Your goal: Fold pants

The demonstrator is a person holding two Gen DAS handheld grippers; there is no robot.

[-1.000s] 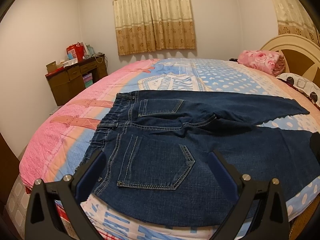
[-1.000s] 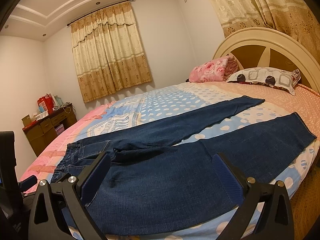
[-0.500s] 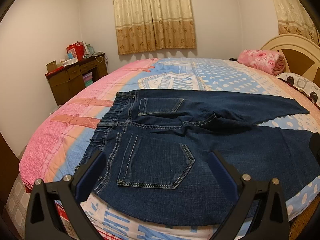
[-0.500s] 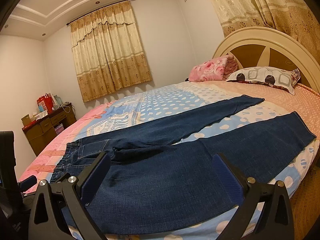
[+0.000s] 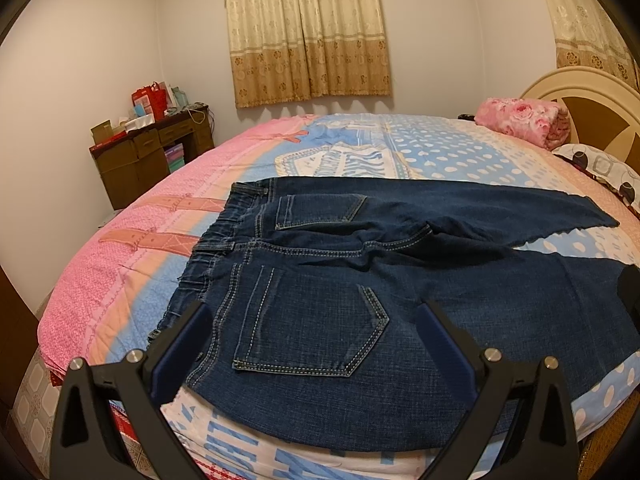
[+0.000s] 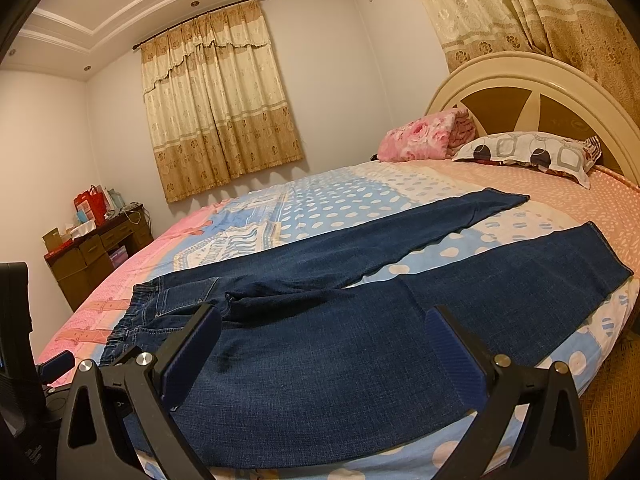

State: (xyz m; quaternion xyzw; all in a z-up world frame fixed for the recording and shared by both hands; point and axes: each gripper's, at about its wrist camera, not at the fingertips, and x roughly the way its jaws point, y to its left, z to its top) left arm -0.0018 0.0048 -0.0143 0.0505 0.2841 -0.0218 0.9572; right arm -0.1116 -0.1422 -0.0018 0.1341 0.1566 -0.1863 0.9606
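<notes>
Right now a pair of dark blue jeans (image 5: 360, 280) is lying flat, back pockets up, across the near side of the bed (image 5: 120, 280), its waistband pointing toward the foot end and its two legs spreading apart toward the headboard (image 6: 520, 92); a wedge of the dotted blue bedspread (image 6: 340, 208) is showing between them. The left gripper (image 5: 308, 344) is hovering over the near back pocket with its fingers spread wide and gripping nothing, while the right gripper (image 6: 320, 352) is hanging over the thigh of the nearer leg, likewise splayed and empty. Nothing is lying on top of the jeans, and their near edge is running close to the edge of the mattress. A rolled pink floral blanket (image 6: 424, 136) and a patterned pillow (image 6: 528, 152) are sitting up by the headboard, well apart from the leg hems. Against the far wall a dark wooden desk (image 5: 148, 156) is carrying red gift bags (image 5: 150, 98) and boxes, and beige patterned curtains (image 5: 304, 32) are hanging closed beyond the bed.
</notes>
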